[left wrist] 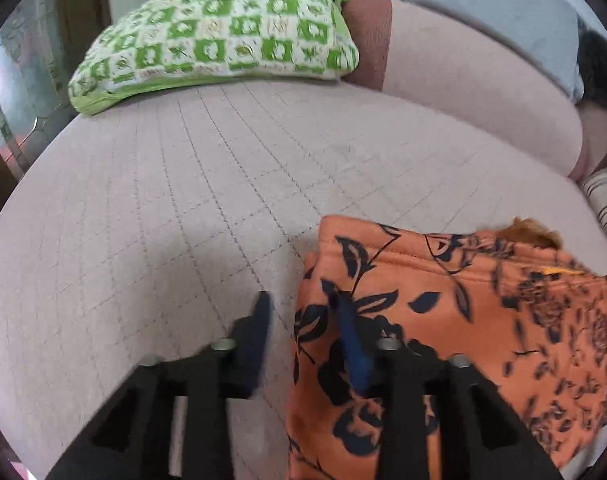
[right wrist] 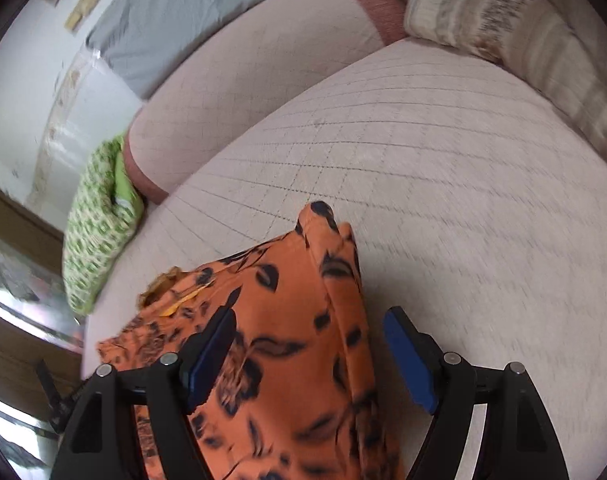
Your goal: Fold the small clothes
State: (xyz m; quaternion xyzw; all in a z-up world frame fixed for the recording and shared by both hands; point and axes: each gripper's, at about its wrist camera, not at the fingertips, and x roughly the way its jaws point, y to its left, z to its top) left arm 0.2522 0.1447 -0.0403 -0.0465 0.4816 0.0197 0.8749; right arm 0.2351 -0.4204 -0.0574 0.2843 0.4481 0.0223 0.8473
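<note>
Plenty of open sofa seat [left wrist: 191,200] ahead; green pillow [left wrist: 219,28] blocks far left, striped cushion [right wrist: 503,20] (rolled-looking) crowds far right.

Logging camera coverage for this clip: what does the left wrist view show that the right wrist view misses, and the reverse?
Only the left wrist view shows the left gripper, jaws open, straddling the garment's left edge, and the pillow's full checked face.

Only the right wrist view shows the right gripper, jaws open over the garment's right side, and most of the striped cream bolster.

Both show the orange floral garment, the quilted sofa seat, the green checked pillow and the grey cloth.
</note>
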